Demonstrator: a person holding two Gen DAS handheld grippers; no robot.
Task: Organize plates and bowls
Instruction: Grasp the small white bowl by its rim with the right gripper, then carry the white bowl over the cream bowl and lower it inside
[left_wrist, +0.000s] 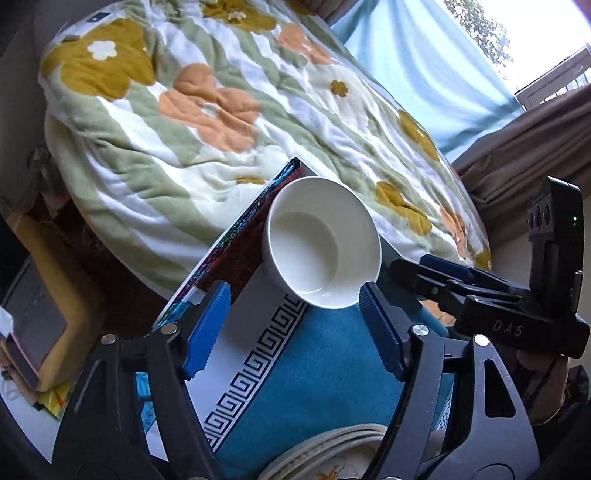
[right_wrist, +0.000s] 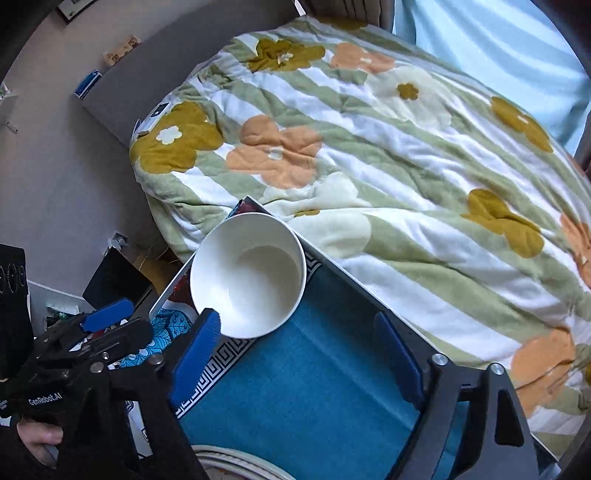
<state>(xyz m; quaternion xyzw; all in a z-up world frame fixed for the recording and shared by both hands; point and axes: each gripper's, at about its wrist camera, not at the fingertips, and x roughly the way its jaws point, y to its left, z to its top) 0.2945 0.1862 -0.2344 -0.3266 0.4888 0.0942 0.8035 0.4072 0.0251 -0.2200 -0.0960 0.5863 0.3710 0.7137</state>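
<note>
Left wrist: one white bowl (left_wrist: 323, 243), stacked plates (left_wrist: 332, 458).

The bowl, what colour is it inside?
Plain white all over, inside and out. The bowl shows best in the right wrist view.

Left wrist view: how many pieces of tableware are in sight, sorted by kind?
Bowls: 1, the white bowl standing on the blue mat.
Plates: 1 visible for sure, the floral plate at the bottom edge; its ridged rim may hide more stacked beneath.
Total: 2 pieces.
</note>
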